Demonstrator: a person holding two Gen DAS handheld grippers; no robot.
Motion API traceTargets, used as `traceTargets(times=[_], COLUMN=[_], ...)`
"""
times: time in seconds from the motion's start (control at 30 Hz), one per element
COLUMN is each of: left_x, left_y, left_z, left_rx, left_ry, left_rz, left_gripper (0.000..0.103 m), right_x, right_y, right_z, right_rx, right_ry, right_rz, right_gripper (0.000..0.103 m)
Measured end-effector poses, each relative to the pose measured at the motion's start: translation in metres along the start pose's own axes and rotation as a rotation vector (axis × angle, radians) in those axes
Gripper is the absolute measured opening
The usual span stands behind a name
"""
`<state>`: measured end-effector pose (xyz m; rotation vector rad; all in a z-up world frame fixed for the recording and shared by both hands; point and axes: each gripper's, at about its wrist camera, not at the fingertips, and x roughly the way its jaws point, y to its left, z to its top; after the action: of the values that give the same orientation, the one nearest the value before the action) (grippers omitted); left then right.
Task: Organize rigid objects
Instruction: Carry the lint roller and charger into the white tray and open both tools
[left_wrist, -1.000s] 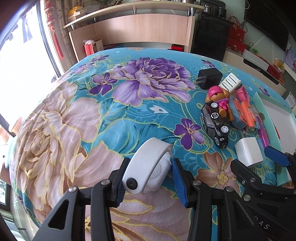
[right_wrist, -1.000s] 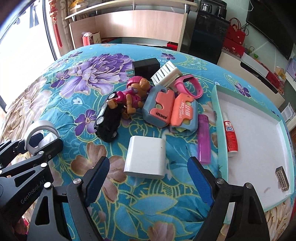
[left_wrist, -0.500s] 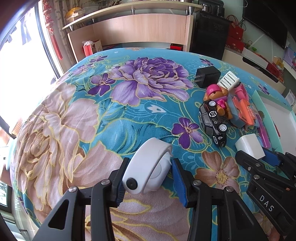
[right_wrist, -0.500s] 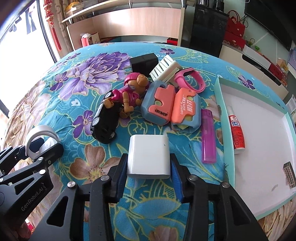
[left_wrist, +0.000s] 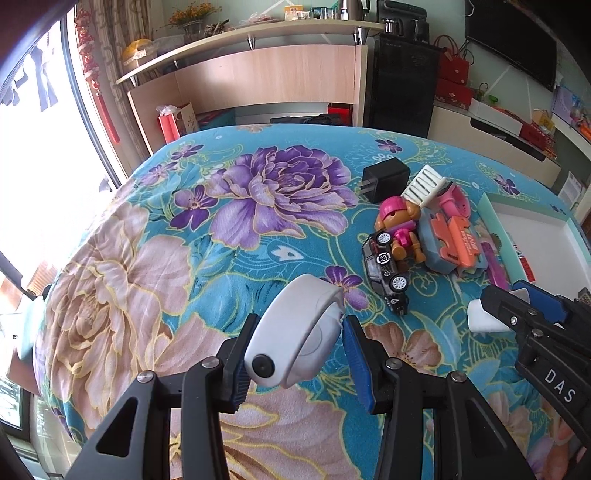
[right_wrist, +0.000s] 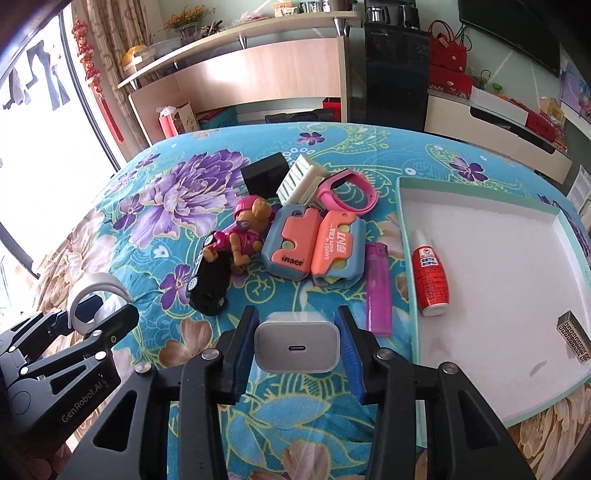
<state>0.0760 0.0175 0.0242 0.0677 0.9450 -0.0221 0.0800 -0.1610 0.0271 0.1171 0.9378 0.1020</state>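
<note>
charger (right_wrist: 297, 346) lifted since | port faces camera | right tongs (right_wrist: 297, 345) clamped

"inaen" on L cutter (right_wrist: 291, 242); "CARROT KNIFE" on R cutter (right_wrist: 338, 245). "GenRobot.AI" on L tongs (right_wrist: 98, 314); "DAS" on R tongs (left_wrist: 517, 310).

White charger (right_wrist: 297, 345) end-on between tongs; grey tape dispenser (left_wrist: 295, 334) likewise

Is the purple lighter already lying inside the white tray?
No, the purple lighter lies on the flowered cloth just outside the white tray's rim.
</note>
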Motion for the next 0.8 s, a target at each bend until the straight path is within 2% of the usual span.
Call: traceTargets(times=[0.1, 0.2, 0.3, 0.37, 0.43, 0.53, 0.63, 0.8], left_x=[-0.006, -0.012, -0.018, -0.023, -0.027, -0.034, -0.037, -0.04], left_y=[-0.012, -0.029, -0.052, -0.069, -0.086, -0.113, -0.139, -0.18], left_z=[0.007, 0.015, 0.025, 0.031, 0.037, 0.042, 0.043, 0.04], left_rx=[0.029, 0.069, 0.126, 0.166, 0.199, 0.251, 0.297, 0.377], left_ry=[-0.012, -0.025, -0.044, -0.061, -0.077, -0.1, -0.109, -0.111], left_rz=[-0.011, -0.024, -0.044, -0.059, -0.078, -0.11, -0.138, -0.181], left_gripper=[0.048, 0.048, 0.048, 0.048, 0.048, 0.048, 0.048, 0.048], right_x=[-0.01, -0.022, -0.033, -0.04, -0.049, -0.06, -0.065, -0.071], right_y=[-0.016, -0.037, -0.064, -0.076, -0.089, -0.105, -0.128, -0.16], right_z=[0.003, 0.004, 0.004, 0.003, 0.002, 0.0, -0.004, -0.014], right_rx=[0.045, 0.09, 0.181, 0.198, 0.243, 0.263, 0.335, 0.425], right_ry=[-0.03, -0.06, -0.09, -0.105, -0.13, -0.155, -0.162, -0.17], right_rz=[-0.012, -0.06, -0.009, -0.05, -0.022, -0.107, -0.111, -0.167], right_gripper=[0.044, 0.044, 0.044, 0.044, 0.044, 0.045, 0.044, 0.044])
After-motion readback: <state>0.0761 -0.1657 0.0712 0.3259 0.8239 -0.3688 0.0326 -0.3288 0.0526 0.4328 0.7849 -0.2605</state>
